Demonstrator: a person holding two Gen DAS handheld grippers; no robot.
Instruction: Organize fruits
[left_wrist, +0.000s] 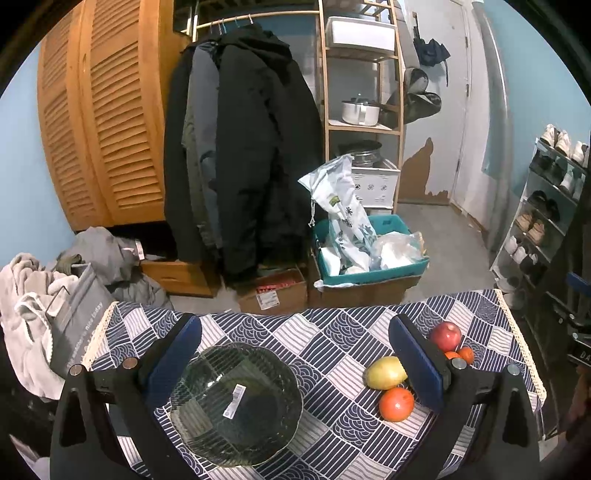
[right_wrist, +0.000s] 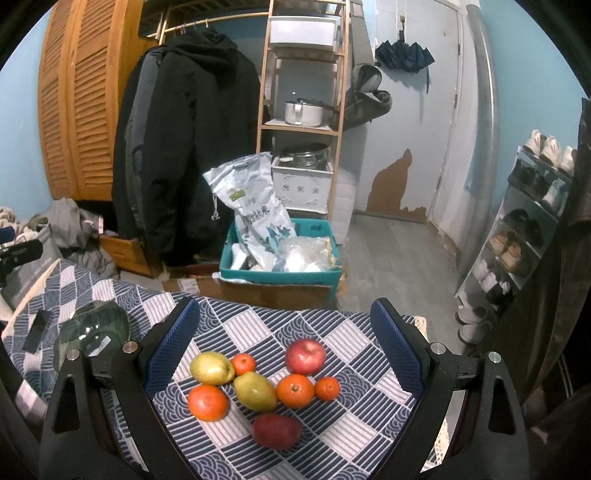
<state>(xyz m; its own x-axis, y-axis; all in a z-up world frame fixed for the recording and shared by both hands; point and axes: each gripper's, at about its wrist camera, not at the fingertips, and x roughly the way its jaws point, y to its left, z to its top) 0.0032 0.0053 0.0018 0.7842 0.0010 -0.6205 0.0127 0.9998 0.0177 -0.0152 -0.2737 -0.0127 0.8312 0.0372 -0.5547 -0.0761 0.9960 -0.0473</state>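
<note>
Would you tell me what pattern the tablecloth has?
Navy and white checks of stripes and wave arcs on the tablecloth, clearest in the right wrist view.

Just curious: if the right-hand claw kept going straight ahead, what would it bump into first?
Probably the yellow-green pear in the fruit cluster centred between the open right gripper; depth is hard to judge.

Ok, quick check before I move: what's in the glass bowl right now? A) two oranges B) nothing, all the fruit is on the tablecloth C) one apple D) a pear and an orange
B: the glass bowl shows only a sticker, while the fruit, such as the apple and pear, lies together on the tablecloth.
</note>
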